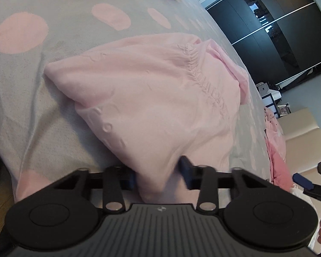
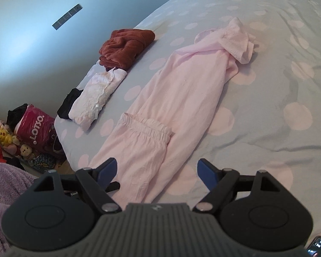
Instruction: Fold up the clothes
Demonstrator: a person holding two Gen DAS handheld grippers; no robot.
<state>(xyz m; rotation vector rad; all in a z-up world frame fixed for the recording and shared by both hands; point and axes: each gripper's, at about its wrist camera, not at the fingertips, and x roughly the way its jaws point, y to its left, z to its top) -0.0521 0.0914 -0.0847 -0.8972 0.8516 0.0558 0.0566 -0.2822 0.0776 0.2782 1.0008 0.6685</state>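
Observation:
A pale pink garment (image 2: 182, 94) lies stretched out lengthwise on the bed, its gathered elastic band (image 2: 145, 128) near me. In the left wrist view the same pink garment (image 1: 152, 98) is bunched up, and my left gripper (image 1: 159, 174) is shut on its near end, with cloth pinched between the blue pads (image 1: 187, 171). My right gripper (image 2: 158, 171) hovers open above the garment's near end, nothing between its fingers. The right gripper's tip (image 1: 308, 184) also shows at the right edge of the left wrist view.
The bed cover (image 2: 267, 85) is grey with pink dots. Along its left edge lie a folded rust-red garment (image 2: 126, 49), a folded white lace one (image 2: 96, 98) and a black item (image 2: 69, 103). A pink bag (image 2: 35, 126) and plush toys (image 2: 4, 137) sit on the floor.

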